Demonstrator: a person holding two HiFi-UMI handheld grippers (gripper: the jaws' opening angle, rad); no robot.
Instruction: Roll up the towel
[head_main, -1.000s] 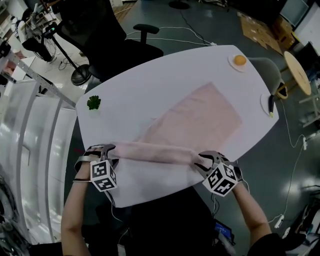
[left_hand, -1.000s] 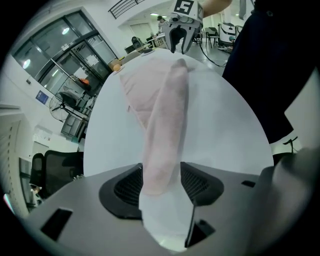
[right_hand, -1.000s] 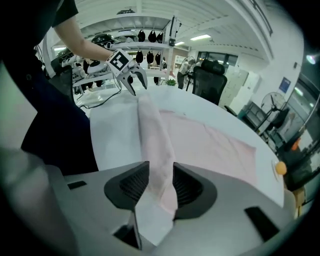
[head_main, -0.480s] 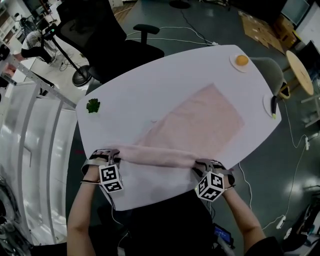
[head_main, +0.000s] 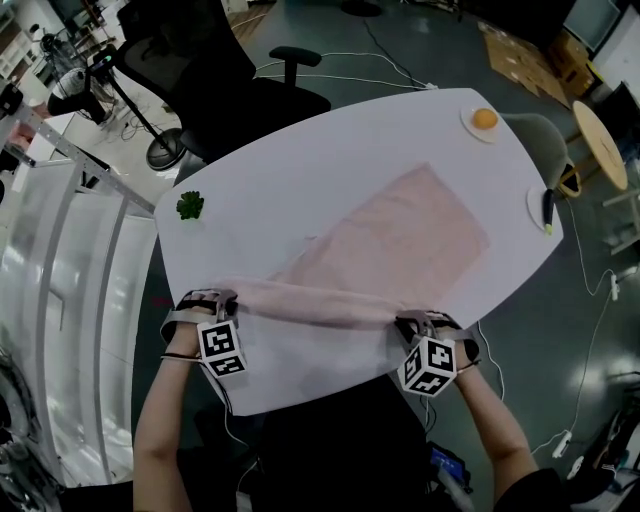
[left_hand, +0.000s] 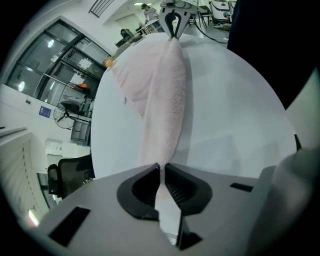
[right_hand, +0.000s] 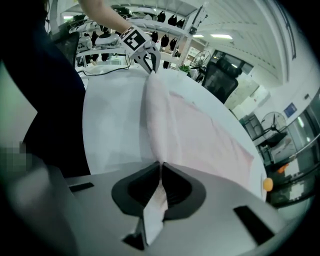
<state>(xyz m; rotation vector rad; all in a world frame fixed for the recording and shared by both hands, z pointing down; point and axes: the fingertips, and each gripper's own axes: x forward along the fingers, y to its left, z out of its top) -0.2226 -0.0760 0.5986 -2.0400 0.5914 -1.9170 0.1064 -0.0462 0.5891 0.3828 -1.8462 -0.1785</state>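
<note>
The left tool (left_hand: 161, 169) and the right tool (right_hand: 161, 166), jaws having just closed, each pinch one end of the pink towel (head_main: 395, 245) along its rolled near edge. The rest of it lies flat on the white tabletop (head_main: 300, 160).

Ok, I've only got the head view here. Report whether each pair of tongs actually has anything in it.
Observer: In the left gripper view, the left tongs have just been closing and pinch the folded edge of the towel.
Operator: Now the right.
Observer: In the right gripper view, the right tongs have just closed too. They are shut on the same fold, and a tab of cloth pokes out behind them.
</note>
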